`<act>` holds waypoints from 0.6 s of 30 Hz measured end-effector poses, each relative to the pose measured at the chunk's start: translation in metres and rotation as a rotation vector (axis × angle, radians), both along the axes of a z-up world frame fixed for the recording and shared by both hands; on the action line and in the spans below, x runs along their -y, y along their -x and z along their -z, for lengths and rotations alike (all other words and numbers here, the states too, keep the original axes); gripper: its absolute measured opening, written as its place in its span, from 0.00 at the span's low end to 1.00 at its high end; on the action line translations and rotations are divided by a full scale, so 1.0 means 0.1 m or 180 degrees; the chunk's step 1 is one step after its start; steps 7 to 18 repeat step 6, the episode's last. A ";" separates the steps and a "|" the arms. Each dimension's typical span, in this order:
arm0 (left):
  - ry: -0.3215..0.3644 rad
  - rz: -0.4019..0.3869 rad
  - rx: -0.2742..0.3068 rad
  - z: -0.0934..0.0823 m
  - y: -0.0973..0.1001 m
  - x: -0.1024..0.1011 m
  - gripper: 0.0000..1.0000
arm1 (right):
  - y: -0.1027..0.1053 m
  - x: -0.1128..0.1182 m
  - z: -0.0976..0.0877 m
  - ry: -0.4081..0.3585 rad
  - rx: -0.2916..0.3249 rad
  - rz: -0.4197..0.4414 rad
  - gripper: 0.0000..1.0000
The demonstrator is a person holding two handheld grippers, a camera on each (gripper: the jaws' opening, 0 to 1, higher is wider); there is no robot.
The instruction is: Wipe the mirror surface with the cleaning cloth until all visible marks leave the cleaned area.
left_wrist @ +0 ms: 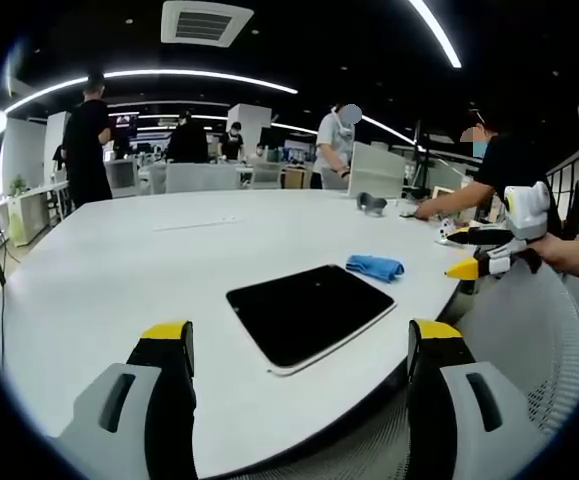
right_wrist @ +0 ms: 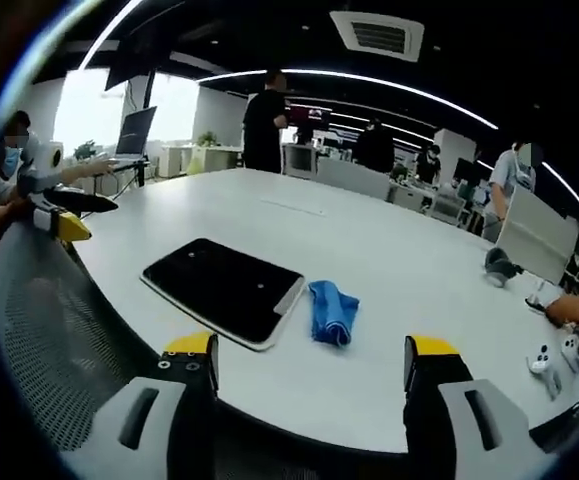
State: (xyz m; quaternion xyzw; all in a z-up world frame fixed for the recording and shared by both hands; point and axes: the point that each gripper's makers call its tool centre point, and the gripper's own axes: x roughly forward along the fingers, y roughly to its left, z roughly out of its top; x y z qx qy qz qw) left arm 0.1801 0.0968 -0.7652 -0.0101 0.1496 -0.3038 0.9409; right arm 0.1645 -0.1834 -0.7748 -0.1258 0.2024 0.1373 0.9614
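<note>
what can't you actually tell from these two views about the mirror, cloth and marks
- Marks on the mirror: too small; it reads plain dark in both views.
- Cloth: bunched up, so its underside and folds are hidden.
- Mirror's near edge in the right gripper view: partly hidden by the right gripper.
- Small items at the table's far edge: blurred by fisheye.

Grey grippers, black yellow-tipped jaws

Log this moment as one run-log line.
phase: pre-grasp | left gripper: open, empty | right gripper: open, empty | blue cloth: bunched on table, beside mirror | mirror: flat, unwiped
</note>
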 end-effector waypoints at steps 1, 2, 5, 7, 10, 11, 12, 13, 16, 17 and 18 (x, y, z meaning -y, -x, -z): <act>-0.0001 0.0002 -0.0001 0.00 0.00 0.00 0.87 | 0.00 0.00 0.00 -0.0002 -0.0006 0.0004 0.75; -0.0001 0.0006 -0.0004 0.00 0.00 0.00 0.87 | 0.01 0.00 0.01 -0.0003 -0.0014 0.0007 0.75; 0.0005 0.0016 0.0001 0.00 0.00 0.01 0.87 | 0.01 0.01 0.03 0.0009 -0.0026 0.0032 0.75; 0.0005 0.0014 0.0003 0.00 0.00 0.01 0.87 | 0.01 0.01 0.02 0.0016 -0.0015 0.0039 0.76; 0.0005 0.0014 0.0003 0.00 0.00 0.01 0.87 | 0.01 0.01 0.02 0.0016 -0.0015 0.0039 0.76; 0.0005 0.0014 0.0003 0.00 0.00 0.01 0.87 | 0.01 0.01 0.02 0.0016 -0.0015 0.0039 0.76; 0.0005 0.0014 0.0003 0.00 0.00 0.01 0.87 | 0.01 0.01 0.02 0.0016 -0.0015 0.0039 0.76; 0.0005 0.0014 0.0003 0.00 0.00 0.01 0.87 | 0.01 0.01 0.02 0.0016 -0.0015 0.0039 0.76; 0.0005 0.0014 0.0003 0.00 0.00 0.01 0.87 | 0.01 0.01 0.02 0.0016 -0.0015 0.0039 0.76; 0.0005 0.0014 0.0003 0.00 0.00 0.01 0.87 | 0.01 0.01 0.02 0.0016 -0.0015 0.0039 0.76; 0.0005 0.0014 0.0003 0.00 0.00 0.01 0.87 | 0.01 0.01 0.02 0.0016 -0.0015 0.0039 0.76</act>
